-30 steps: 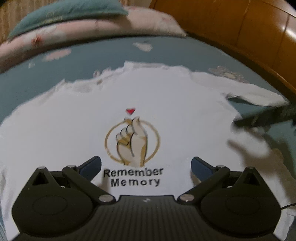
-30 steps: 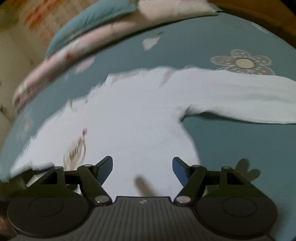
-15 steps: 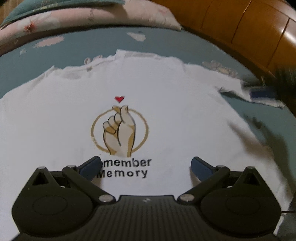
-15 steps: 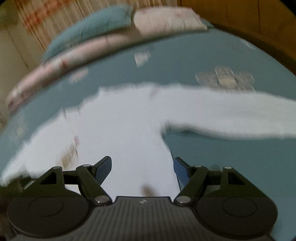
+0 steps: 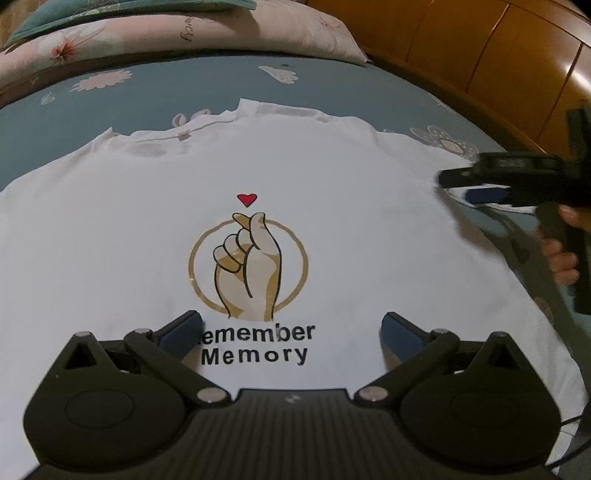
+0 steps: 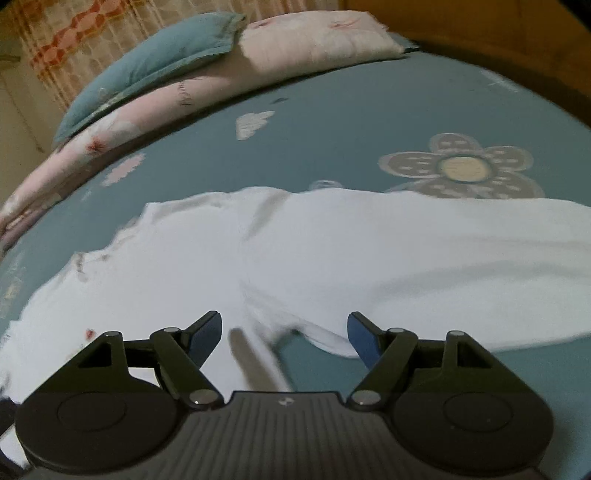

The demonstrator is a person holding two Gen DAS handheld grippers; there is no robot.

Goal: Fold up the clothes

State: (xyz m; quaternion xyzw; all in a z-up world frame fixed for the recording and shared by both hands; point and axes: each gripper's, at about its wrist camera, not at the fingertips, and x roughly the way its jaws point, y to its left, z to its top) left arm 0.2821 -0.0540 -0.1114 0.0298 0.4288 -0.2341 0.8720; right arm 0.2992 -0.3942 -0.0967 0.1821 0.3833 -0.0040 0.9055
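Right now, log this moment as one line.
stage: pre-fold | white T-shirt: flat, print up | left gripper: open above print | right gripper: open at sleeve armpit

Bed (image 5: pixel 332 92) under teal sheet printed with pale flowers and clouds. Large grey flower print (image 6: pixel 458 168) on sheet toward right in right wrist view; small white cloud print (image 6: pixel 255 123) further back. Long pink floral pillow (image 5: pixel 184 33) along far edge of bed. Teal pillow (image 6: pixel 155 62) lying on top of pink one. Glossy wooden headboard (image 5: pixel 498 62) at right. Checked orange-and-cream curtain (image 6: pixel 85 33) behind pillows.
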